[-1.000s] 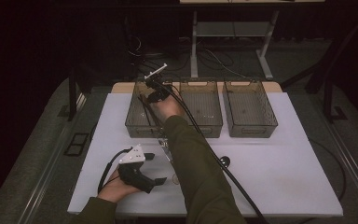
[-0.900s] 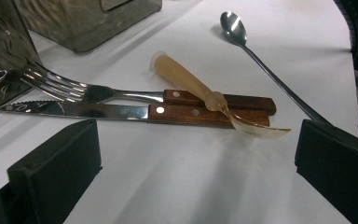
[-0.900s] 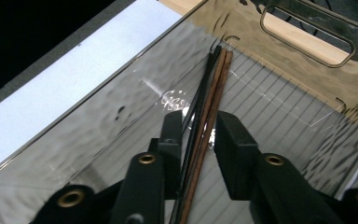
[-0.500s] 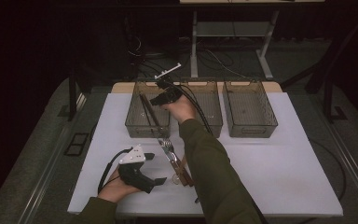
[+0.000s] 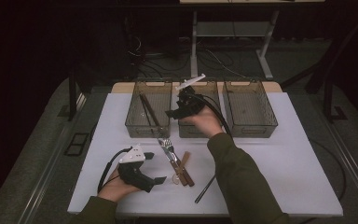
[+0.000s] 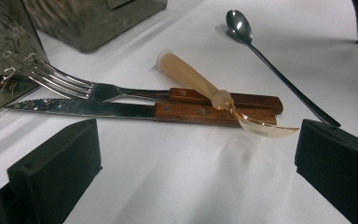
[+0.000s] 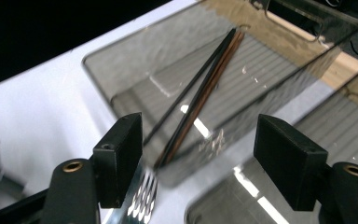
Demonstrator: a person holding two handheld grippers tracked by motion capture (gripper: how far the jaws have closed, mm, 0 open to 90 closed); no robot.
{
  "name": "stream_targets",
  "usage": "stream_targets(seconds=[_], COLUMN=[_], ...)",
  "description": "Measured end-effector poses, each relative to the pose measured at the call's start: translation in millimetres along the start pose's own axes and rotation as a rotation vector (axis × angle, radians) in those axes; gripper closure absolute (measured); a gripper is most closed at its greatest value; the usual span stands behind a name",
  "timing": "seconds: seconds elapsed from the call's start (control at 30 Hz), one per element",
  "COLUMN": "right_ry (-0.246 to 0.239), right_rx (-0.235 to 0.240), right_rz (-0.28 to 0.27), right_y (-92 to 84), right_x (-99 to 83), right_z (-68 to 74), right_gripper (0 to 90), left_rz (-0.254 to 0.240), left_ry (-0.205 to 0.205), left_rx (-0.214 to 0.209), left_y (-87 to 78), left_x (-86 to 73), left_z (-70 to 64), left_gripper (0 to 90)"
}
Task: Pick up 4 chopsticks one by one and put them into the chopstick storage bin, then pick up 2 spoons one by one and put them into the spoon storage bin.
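Above the middle bin (image 5: 196,126), the right claw (image 5: 175,113) has shifted rightward, apparently empty, jaws just opened.

White table (image 5: 279,158) bears three clear bins (image 5: 249,108); fork (image 6: 74,84), knife (image 6: 121,110), long spoon (image 6: 270,65) lie near them.

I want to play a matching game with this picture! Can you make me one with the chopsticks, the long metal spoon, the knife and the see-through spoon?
Things:
1. chopsticks
2. long metal spoon
3. knife
4. see-through spoon

Places:
A. lying across two wooden handles
B. inside the left bin
C. beside the fork, on the table
D. alone on the table, apart from the pile

Pairs: 1-B, 2-D, 3-C, 4-A
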State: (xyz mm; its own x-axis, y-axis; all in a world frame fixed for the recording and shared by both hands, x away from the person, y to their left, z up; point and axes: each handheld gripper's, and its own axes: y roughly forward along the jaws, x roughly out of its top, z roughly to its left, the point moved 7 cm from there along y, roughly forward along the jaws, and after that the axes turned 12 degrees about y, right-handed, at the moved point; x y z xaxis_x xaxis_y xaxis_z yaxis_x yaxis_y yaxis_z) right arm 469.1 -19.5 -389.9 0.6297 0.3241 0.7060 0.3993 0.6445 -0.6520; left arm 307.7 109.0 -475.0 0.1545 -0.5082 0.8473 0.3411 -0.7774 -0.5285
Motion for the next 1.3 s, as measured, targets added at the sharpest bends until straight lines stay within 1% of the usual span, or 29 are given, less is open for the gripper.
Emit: stream_targets(seconds=[0.1, 0.2, 0.27, 0.3, 0.33, 0.43, 0.47, 0.6, 0.7, 0.87, 0.93, 1.03, 1.07, 1.17, 1.27, 1.3], right_ry=[-0.016, -0.018, -0.011, -0.010, -0.012, -0.020, -0.015, -0.021, -0.012, 0.003, 0.005, 0.006, 0.007, 0.012, 0.019, 0.021], right_rx=[0.003, 0.008, 0.020, 0.025, 0.027, 0.031, 0.032, 0.033, 0.035, 0.048, 0.052, 0.056, 0.055, 0.043, 0.015, 0.012], right_rz=[-0.004, -0.022, -0.035, -0.040, -0.043, -0.053, -0.050, -0.055, -0.054, -0.057, -0.056, -0.054, -0.052, -0.048, -0.023, -0.010], right_y=[-10.7, -22.6, -31.5, -36.1, -40.4, -52.0, -55.6, -66.7, -73.0, -83.3, -87.5, -94.6, -96.8, -102.2, -103.7, -103.7], right_x=[-12.9, -23.4, -29.1, -31.9, -34.8, -43.3, -46.7, -60.7, -71.6, -90.8, -98.8, -110.5, -114.5, -127.5, -143.2, -148.5], right_z=[-2.6, -5.9, -7.1, -7.8, -8.5, -11.0, -11.4, -17.0, -22.7, -32.9, -36.6, -40.4, -41.6, -45.8, -51.0, -52.2], right_gripper=[32.1, 32.1, 32.2, 32.2, 32.2, 32.3, 32.4, 32.3, 32.3, 33.1, 33.9, 38.7, 41.7, 51.7, 63.3, 67.4], left_rz=[-0.007, 0.000, 0.006, 0.017, 0.013, 0.027, 0.028, 0.027, 0.028, 0.027, 0.034, 0.037, 0.036, 0.040, 0.043, 0.044], left_ry=[-0.013, -0.016, -0.010, -0.002, -0.008, 0.000, -0.004, -0.011, -0.019, -0.018, -0.017, -0.021, -0.022, -0.024, -0.028, -0.026], left_rx=[0.003, 0.006, 0.007, 0.005, 0.008, 0.014, 0.017, 0.025, 0.029, 0.038, 0.043, 0.050, 0.053, 0.062, 0.069, 0.070], left_y=[0.2, 0.2, -0.3, -0.7, 0.0, -1.0, -1.2, -1.4, -1.8, -2.6, -2.8, -3.6, -4.0, -5.0, -6.1, -6.8], left_x=[0.2, -0.6, -0.8, -1.5, -1.3, -3.0, -3.2, -3.8, -5.4, -6.1, -7.2, -8.1, -7.9, -8.4, -9.7, -9.9], left_z=[0.7, 1.0, 1.3, 1.7, 1.4, 1.6, 1.2, 1.3, 1.7, 3.2, 3.5, 3.7, 3.7, 2.9, 1.7, 1.5], left_gripper=[0.0, 0.0, 0.0, 0.0, 0.0, 0.0, 0.0, 0.0, 0.0, 0.0, 0.0, 0.0, 0.0, 0.0, 0.0, 0.0])
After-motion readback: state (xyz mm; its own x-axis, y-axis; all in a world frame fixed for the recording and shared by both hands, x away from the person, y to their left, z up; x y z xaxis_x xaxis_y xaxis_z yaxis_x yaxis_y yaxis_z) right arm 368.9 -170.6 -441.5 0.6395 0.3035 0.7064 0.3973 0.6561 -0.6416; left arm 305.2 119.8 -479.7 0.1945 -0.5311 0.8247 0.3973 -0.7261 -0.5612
